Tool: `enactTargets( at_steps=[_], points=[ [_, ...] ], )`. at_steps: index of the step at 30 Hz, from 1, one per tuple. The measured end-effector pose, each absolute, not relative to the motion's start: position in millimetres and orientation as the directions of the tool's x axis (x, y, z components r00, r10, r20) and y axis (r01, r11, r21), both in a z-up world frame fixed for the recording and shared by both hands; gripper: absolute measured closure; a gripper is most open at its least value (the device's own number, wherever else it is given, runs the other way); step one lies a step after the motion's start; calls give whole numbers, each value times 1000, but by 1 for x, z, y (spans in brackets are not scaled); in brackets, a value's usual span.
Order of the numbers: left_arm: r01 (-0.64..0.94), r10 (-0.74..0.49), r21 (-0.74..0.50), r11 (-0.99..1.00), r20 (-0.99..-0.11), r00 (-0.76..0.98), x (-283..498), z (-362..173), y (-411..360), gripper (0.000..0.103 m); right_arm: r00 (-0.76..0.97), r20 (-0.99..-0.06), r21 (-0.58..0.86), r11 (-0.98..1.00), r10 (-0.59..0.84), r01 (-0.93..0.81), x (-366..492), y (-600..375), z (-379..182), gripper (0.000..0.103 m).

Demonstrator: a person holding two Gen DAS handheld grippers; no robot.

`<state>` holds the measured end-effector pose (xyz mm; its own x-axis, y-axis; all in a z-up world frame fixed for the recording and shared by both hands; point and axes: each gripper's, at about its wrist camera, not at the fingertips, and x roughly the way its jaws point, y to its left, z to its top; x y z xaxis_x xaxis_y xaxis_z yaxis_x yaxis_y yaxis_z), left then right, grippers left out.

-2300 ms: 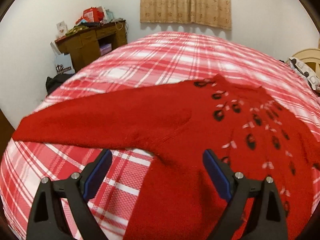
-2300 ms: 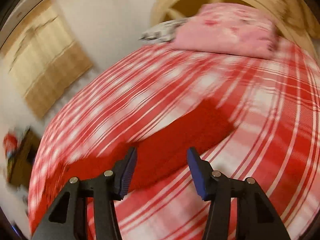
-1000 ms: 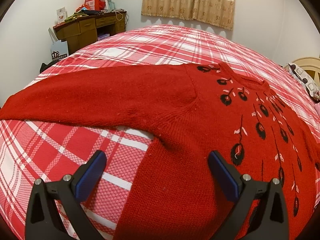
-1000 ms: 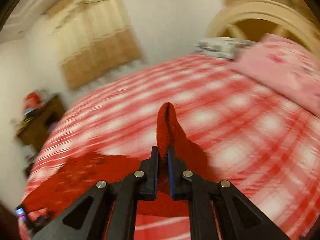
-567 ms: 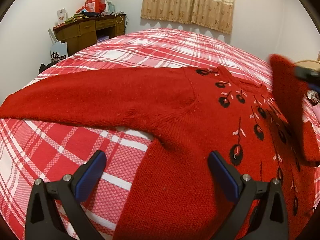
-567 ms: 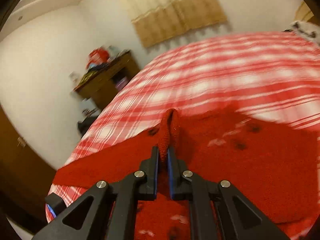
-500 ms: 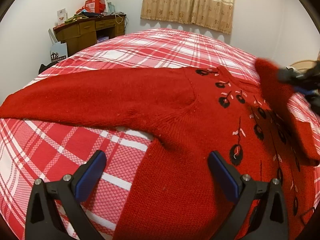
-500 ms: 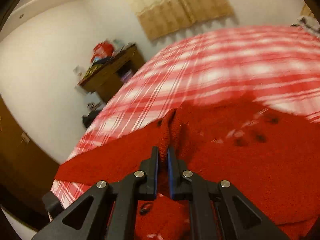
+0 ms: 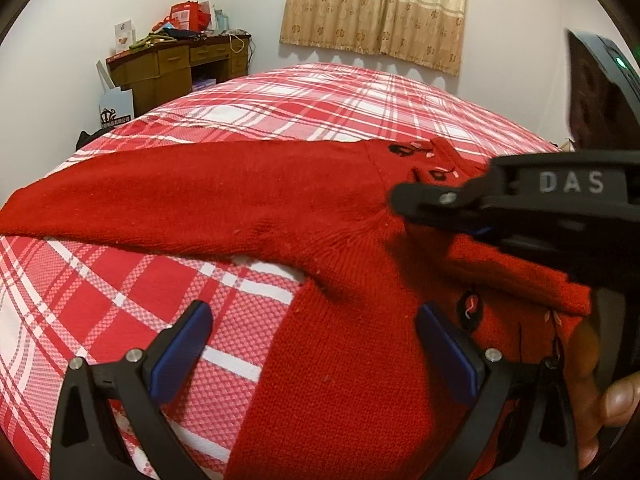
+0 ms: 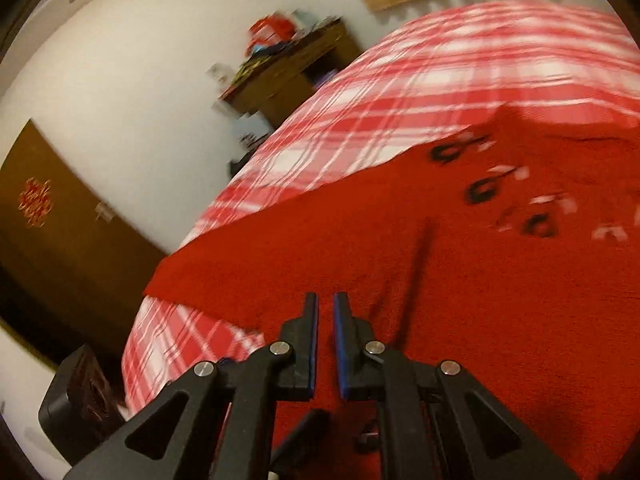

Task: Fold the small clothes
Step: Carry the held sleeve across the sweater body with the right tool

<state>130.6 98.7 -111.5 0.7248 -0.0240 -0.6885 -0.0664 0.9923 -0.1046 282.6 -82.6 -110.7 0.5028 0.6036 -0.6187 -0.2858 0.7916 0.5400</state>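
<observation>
A red knitted sweater [image 9: 248,200] with black and pink motifs lies flat on the red-and-white checked bed [image 9: 320,92]. Its left sleeve [image 9: 132,196] stretches out to the left. The right sleeve [image 9: 520,276] lies folded across the chest. My left gripper [image 9: 316,344] is open and empty, low over the sweater's body near the armpit. My right gripper [image 10: 326,320] hovers over the sweater [image 10: 480,280] with its jaws a narrow gap apart and nothing between them. It also shows from the side in the left wrist view [image 9: 404,196].
A wooden desk [image 9: 176,68] piled with clutter stands by the far left wall, with a white bag [image 9: 116,110] beside it. Beige curtains [image 9: 376,8] hang on the back wall. A brown door [image 10: 60,240] shows in the right wrist view.
My right gripper carried the right sleeve leftward over the chest, then let it go; its jaws now stand slightly apart. The left gripper has stayed still and open.
</observation>
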Motion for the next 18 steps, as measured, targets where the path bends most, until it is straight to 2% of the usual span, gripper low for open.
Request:
enactTargets(
  at_steps=[3,5,8,9,14,18],
  points=[
    [-65,-28,-108,992,-689,724,131,-111,99,0,599,-549,527,797,583,-293,265,-95,-85,95],
    [-66,-26,-107,992,-689,724,131,-111,99,0,657,-540,506,827,526,-246,257,-109,-75,95],
    [-66,-26,-107,992,-689,724,131,-111,99,0,699,-584,428,888,412,-165,252,-128,-73,95],
    [-66,-25,-106,992,-689,725,130,-111,99,0,683,-630,387,912,368,-135,256,-130,-79,95],
    [-67,-25,-106,992,-689,724,130,-111,99,0,637,-665,432,897,389,-96,263,-129,-97,95],
    [-67,-25,-107,992,-689,725,130,-111,99,0,615,-685,404,906,392,-127,274,-116,-105,94]
  ],
)
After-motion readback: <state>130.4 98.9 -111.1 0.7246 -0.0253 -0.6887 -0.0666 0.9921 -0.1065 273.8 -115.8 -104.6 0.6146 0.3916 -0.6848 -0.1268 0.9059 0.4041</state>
